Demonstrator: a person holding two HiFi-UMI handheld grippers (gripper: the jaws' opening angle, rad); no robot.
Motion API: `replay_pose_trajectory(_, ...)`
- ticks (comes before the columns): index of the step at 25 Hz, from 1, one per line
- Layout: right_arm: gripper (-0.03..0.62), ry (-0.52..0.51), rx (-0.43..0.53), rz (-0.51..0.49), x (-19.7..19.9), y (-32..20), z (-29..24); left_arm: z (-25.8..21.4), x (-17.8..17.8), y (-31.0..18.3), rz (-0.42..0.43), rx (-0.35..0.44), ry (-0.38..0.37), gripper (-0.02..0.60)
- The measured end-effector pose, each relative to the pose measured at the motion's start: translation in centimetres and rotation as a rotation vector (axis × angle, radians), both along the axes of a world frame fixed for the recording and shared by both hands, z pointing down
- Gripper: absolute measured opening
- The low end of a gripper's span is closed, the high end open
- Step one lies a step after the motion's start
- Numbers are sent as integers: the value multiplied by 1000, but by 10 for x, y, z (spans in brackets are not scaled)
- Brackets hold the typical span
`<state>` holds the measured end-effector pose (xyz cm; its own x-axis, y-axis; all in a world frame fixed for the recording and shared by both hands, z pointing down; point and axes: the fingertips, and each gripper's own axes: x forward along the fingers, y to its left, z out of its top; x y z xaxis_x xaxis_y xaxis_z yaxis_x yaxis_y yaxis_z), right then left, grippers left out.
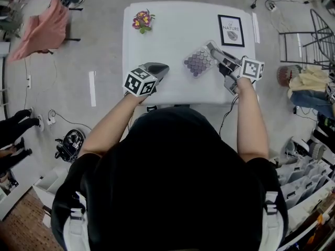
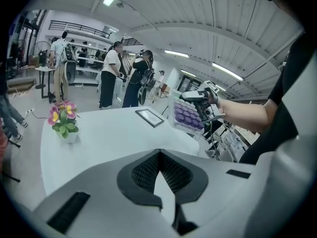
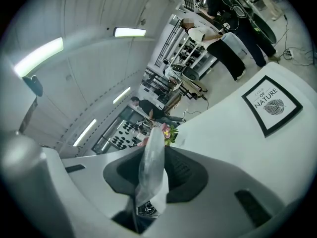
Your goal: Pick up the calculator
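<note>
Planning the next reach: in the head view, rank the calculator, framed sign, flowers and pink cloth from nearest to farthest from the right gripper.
1. Calculator, held in the right gripper.
2. Framed sign, far right on the table.
3. Flowers, far left on it.
4. Pink cloth, off the table, farther left.

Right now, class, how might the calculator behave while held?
Probably stiff: the calculator juts from the right gripper without sagging. Likely light, being thin. Its glossy clear edge could slip between the pads.
</note>
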<state>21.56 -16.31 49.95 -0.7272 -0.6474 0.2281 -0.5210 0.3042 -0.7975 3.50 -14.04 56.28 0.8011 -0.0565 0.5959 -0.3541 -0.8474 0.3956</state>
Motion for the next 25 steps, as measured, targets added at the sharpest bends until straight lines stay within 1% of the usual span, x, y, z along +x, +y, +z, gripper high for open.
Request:
replay_pose_trajectory(5, 112, -13, 24, 50, 0, 14, -14, -15, -20, 2, 3, 14, 14, 17)
replay_pose_trajectory(10, 112, -2, 37, 78, -1, 33, -20, -27, -33, 6, -3, 17, 38, 17)
replay_pose_trajectory(13, 110, 9, 33, 99, -2, 42, -20, -31, -38, 9, 9, 24, 47, 17)
replay_pose_trajectory(25, 110, 15, 38, 118, -25, 68, -21, -39, -49, 22, 52, 30, 65, 17)
